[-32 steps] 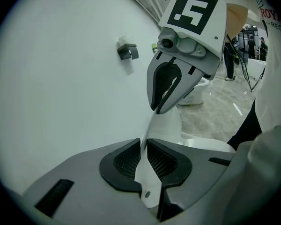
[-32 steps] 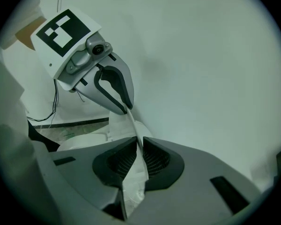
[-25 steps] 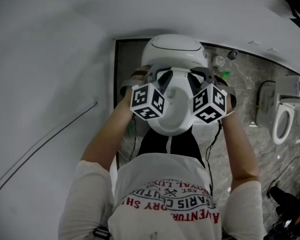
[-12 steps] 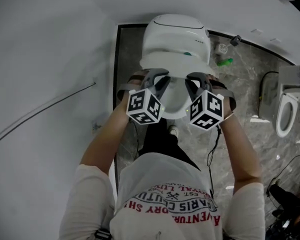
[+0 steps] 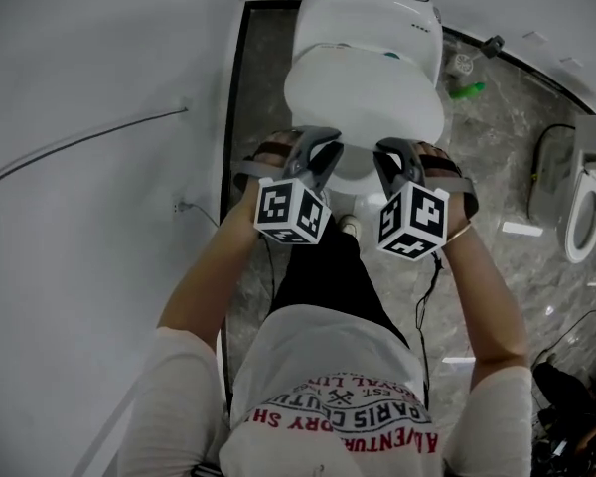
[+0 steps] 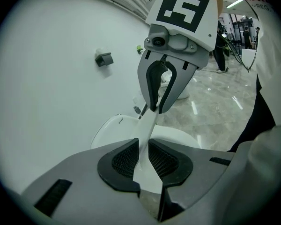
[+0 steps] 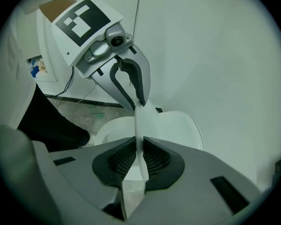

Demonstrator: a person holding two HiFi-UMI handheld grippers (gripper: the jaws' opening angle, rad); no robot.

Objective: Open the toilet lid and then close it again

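Note:
The white toilet lid [image 5: 363, 92] lies low over the bowl, below the toilet's back unit [image 5: 372, 8]. Both grippers hold its front edge side by side. My left gripper [image 5: 323, 162] has the thin lid edge [image 6: 145, 135] between its pads [image 6: 126, 161], and its jaws are opening. My right gripper [image 5: 389, 162] is shut on the same edge [image 7: 140, 125], pads [image 7: 154, 161] against both faces. Each gripper view shows the other gripper ahead on the edge: the right gripper [image 6: 161, 90] and the left gripper [image 7: 131, 86]. The seat rim [image 7: 178, 125] shows under the lid.
A white wall with a thin cable [image 5: 79, 142] runs along the left. A second toilet [image 5: 586, 217] stands at the far right on the marble floor. A green object [image 5: 469, 90] lies beside the toilet's back. The person's shoe [image 5: 350, 227] is just before the bowl.
The lid has swung down from upright to nearly flat over the bowl. Both grippers came down and toward the person with its front edge held.

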